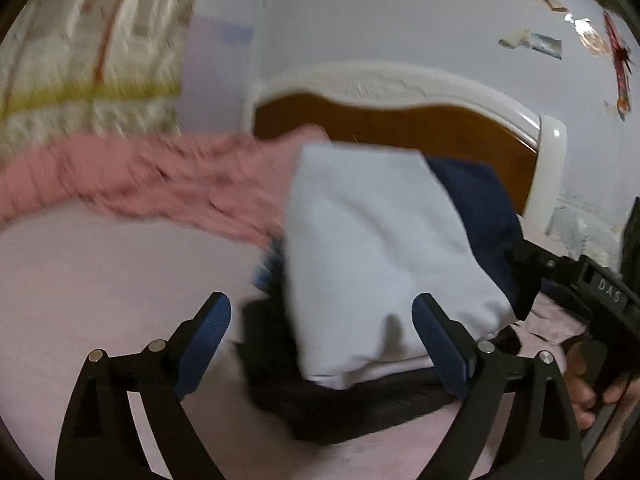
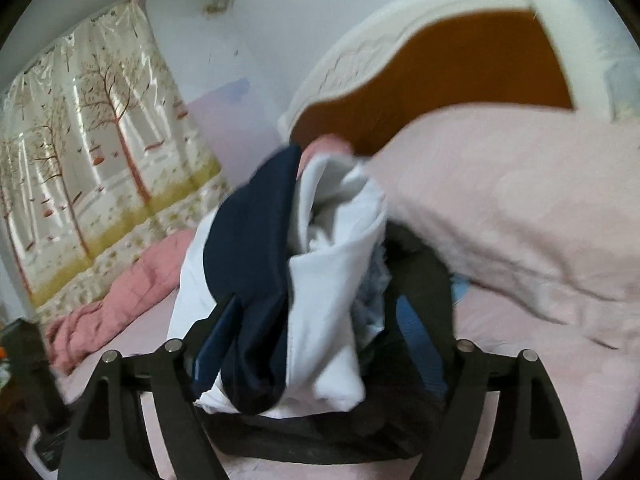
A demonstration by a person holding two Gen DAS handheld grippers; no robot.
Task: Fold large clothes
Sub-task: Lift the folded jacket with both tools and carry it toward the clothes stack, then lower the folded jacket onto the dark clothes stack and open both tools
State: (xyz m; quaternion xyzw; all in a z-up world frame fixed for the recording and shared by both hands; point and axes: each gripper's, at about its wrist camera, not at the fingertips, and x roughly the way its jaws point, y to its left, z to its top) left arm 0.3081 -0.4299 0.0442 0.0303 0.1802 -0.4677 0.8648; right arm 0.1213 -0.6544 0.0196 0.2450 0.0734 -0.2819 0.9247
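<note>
- One folded bundle, white/navy garment point(image 1: 372, 240), is sitting on a black garment point(image 1: 340, 404) on the pink bed sheet point(image 1: 100, 280).
- R gripper point(image 2: 320, 344) is clamping its near end; bundle's long axis is running away toward the headboard point(image 1: 400, 120).
- L gripper point(image 1: 322, 344) is gaping wide, empty, bundle lying just ahead-right.

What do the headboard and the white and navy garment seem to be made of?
Headboard: probably wood, an orange-brown panel in a glossy white carved frame with a highlight. White and navy garment: soft matte knit, perhaps cotton; it bunches in thick folds.
</note>
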